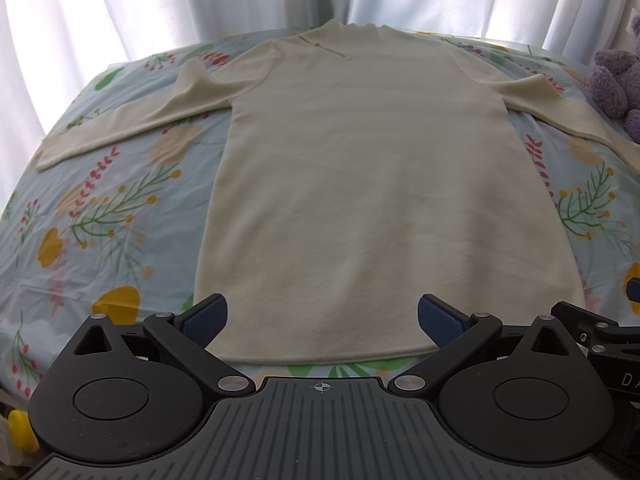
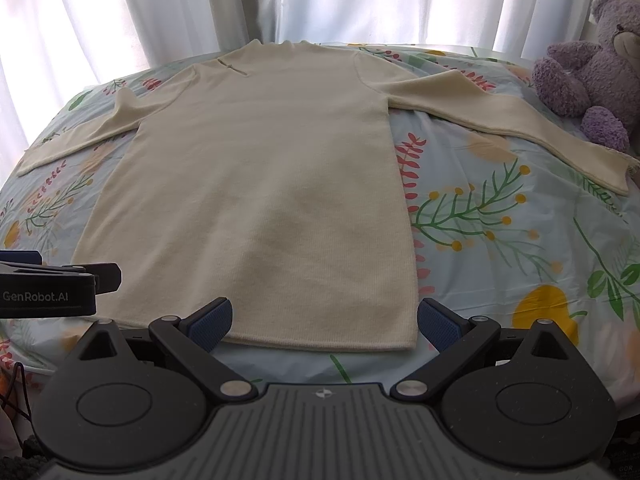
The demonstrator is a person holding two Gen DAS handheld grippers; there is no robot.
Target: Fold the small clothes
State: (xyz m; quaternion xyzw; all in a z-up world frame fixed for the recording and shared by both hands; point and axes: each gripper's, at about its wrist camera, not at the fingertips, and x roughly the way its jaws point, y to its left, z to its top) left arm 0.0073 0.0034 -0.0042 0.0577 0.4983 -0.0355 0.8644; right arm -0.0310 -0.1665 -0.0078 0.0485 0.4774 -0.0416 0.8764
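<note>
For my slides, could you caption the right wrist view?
Open right gripper near hem of flat cream sweater.

Right wrist view: "GenRobot.AI" printed in pale letters on black body of left gripper. Left wrist view: partial "DA" on right gripper.

White curtains fill the top of both frames, hanging in soft vertical folds with daylight glowing through them, brightest at the upper left and upper right. Below them a bed spreads across the middle of each view, covered by a pale blue sheet printed with green fronds, red sprigs and yellow blossoms. A purple teddy bear sits at the right edge against the curtains.
</note>
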